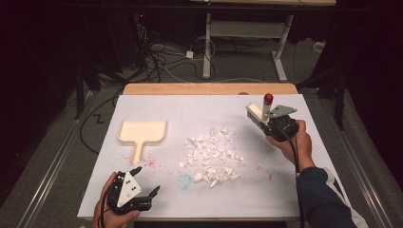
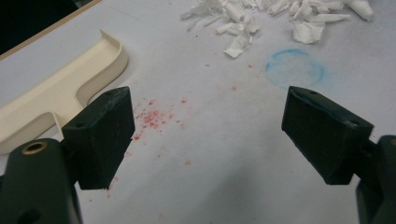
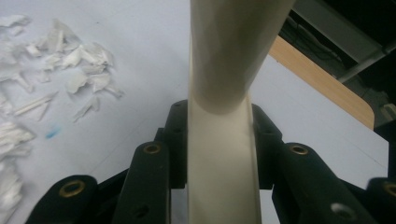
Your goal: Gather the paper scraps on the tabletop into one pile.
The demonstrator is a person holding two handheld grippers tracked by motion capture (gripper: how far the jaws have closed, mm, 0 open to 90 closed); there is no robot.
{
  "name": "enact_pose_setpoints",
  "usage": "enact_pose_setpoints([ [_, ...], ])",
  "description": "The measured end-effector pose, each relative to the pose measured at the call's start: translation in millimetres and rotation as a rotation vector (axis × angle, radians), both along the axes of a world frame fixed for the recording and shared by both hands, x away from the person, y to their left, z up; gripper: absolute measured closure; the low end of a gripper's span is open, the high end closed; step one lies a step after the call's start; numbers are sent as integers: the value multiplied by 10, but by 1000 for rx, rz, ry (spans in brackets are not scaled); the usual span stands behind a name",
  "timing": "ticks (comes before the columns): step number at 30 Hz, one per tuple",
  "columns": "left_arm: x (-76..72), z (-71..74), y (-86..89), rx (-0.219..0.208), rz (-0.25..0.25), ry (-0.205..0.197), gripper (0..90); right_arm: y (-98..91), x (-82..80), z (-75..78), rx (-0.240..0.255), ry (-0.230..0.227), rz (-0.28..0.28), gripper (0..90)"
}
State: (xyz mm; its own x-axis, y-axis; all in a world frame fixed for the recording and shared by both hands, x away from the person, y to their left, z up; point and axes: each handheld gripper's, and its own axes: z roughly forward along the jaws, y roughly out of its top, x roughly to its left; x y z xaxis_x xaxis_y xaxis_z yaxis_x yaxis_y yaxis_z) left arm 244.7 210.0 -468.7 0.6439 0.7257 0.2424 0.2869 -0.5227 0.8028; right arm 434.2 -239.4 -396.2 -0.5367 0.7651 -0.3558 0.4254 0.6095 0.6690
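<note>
My right gripper (image 1: 274,124) is shut on the cream handle of a small brush (image 1: 260,113) at the far right of the table. The handle's red tip points up and the dark bristles face left, toward a pile of torn white paper scraps (image 1: 211,154). In the right gripper view the brush handle (image 3: 224,116) runs up between the jaws, with the scraps (image 3: 56,60) off to the left. A cream dustpan (image 1: 142,131) lies flat at the left. My left gripper (image 1: 145,180) stands open near the front left edge, nothing between its fingers (image 2: 102,135), just in front of the dustpan (image 2: 56,88).
White paper covers the table (image 1: 190,111); its wooden far edge (image 1: 209,88) shows beyond. A faint blue ring (image 1: 184,181) and red specks (image 1: 151,163) mark the sheet near the front. Cables and a desk frame (image 1: 247,42) stand on the floor behind.
</note>
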Motion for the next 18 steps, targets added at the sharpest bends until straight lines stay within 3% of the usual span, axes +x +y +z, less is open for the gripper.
enact_pose_setpoints([
  [5, 4, -8, -18, 7, -9, 2, 163, 173, 126, -88, -50, -26, -16, 681],
  [9, -2, -15, -24, 3, -12, 12, 163, 285, 189, -171, -67, -19, -12, 681],
  [18, 2, -26, -26, 2, -19, 17, 163, 661, 194, -378, -117, -30, 70, 681],
])
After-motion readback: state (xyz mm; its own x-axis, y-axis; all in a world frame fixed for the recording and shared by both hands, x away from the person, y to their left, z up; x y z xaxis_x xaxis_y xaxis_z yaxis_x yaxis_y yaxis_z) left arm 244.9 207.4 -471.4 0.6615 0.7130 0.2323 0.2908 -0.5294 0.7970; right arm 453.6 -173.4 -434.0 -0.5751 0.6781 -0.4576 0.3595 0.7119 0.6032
